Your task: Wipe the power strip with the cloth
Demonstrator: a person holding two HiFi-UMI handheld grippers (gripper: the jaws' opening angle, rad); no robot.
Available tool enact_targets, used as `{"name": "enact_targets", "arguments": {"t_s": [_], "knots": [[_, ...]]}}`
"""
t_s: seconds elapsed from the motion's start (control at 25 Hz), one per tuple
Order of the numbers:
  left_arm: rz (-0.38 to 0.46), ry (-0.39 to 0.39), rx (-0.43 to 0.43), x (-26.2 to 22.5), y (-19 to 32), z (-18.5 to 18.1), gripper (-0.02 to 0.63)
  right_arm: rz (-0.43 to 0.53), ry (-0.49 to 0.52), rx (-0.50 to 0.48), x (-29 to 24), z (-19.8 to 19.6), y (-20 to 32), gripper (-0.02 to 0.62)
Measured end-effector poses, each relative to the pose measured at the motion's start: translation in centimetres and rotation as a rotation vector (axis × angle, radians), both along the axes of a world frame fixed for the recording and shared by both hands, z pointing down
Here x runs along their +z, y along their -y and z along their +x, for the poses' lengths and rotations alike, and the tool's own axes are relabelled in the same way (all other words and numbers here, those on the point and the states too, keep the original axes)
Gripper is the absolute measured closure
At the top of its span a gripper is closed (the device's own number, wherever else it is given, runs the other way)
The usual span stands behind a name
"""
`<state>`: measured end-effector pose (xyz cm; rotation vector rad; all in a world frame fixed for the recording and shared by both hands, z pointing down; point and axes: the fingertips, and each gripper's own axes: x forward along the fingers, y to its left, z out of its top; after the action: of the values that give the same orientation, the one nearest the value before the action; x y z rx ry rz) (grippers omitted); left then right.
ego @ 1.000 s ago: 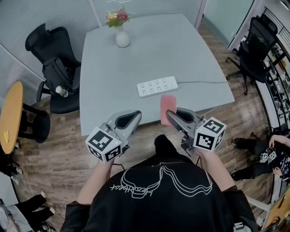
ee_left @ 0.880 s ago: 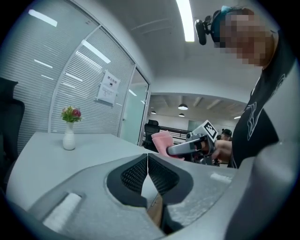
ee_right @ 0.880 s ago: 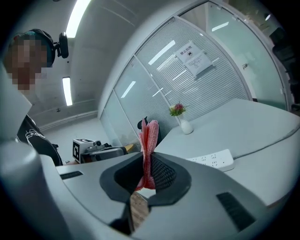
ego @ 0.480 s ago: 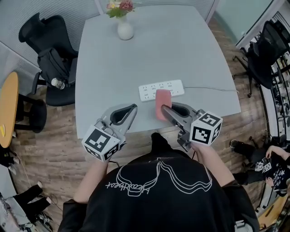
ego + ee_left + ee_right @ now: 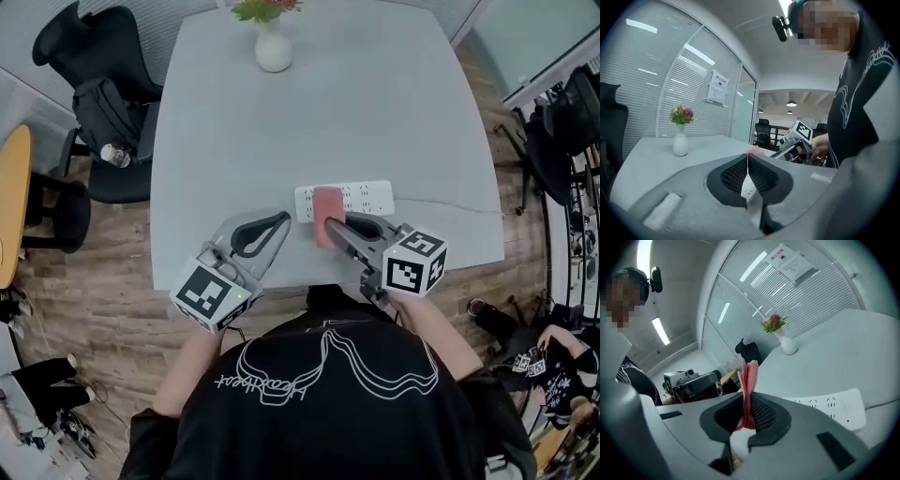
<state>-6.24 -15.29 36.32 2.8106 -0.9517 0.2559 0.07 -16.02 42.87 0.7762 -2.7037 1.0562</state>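
Pink mesh cloth [image 5: 327, 201], head view: pinched in the right gripper [image 5: 330, 225], its long axis running away from the person and crossing the left part of the white power strip [image 5: 366, 198]; whether it touches the strip cannot be told. Strip lies near the front edge of the grey table [image 5: 375, 103], long axis left to right, with a cable [image 5: 450, 205] leaving its right end toward the table's right edge. Left gripper [image 5: 281, 221] is held over the front edge, just left of the strip and apart from it. White vase [image 5: 273, 52] with flowers stands at the far end, well apart; black office chair [image 5: 89, 89] stands beside the table's left side. Left gripper view: mesh-padded fingers [image 5: 733, 174] pressed together with nothing between them; right gripper and a pink cloth tip show beyond, vase far left. Right gripper view: pads closed on the cloth, which stands on edge as a folded strip rising above them; power strip lies low at right, sockets facing up, nothing lying between it and the cloth.
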Motion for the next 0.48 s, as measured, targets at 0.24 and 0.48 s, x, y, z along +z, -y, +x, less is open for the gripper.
{"name": "enact_targets", "arguments": {"t_s": [0.24, 0.48], "knots": [[-0.003, 0.015, -0.004, 1.2, 1.8, -0.5, 0.592, -0.087, -0.018, -0.007, 3.1, -1.4, 2.2, 0.551], [-0.011, 0.000, -0.024, 2.0, 2.8, -0.7, 0.592, -0.138, -0.058, -0.004, 5.8, -1.9, 3.2, 0.551]]}}
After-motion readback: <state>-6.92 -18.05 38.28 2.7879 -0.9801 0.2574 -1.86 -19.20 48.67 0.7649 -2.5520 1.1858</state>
